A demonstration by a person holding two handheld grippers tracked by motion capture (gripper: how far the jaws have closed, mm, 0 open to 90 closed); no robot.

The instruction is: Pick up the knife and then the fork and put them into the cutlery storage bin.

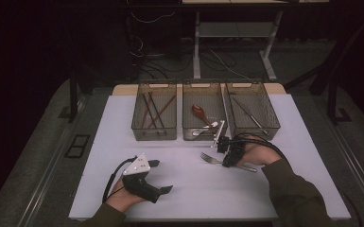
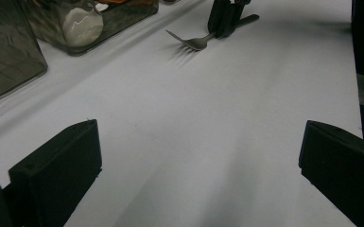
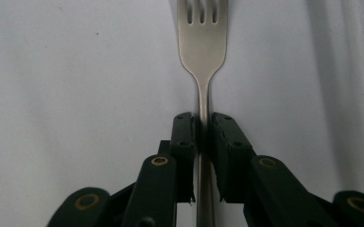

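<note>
I count three clear bins in a row at the far edge of the white table top (image 1: 123, 156): the left bin (image 1: 154, 111) holds dark and reddish sticks, the middle bin (image 1: 203, 111) a red-brown spoon (image 1: 198, 110) and a pale spoon (image 1: 203, 131), the right bin (image 1: 251, 109) a long metal utensil I cannot identify. My right gripper (image 1: 225, 150) sits just in front of the middle and right bins, jaws clamped narrow on the handle of a metal fork (image 3: 202, 42), whose tines point towards my left gripper (image 1: 160, 176). That one rests near the table's front edge, jaws spread wide on nothing. Beyond the table the room is dark: desk legs, loose cables. The fork's handle end is hidden under my right hand.
</note>
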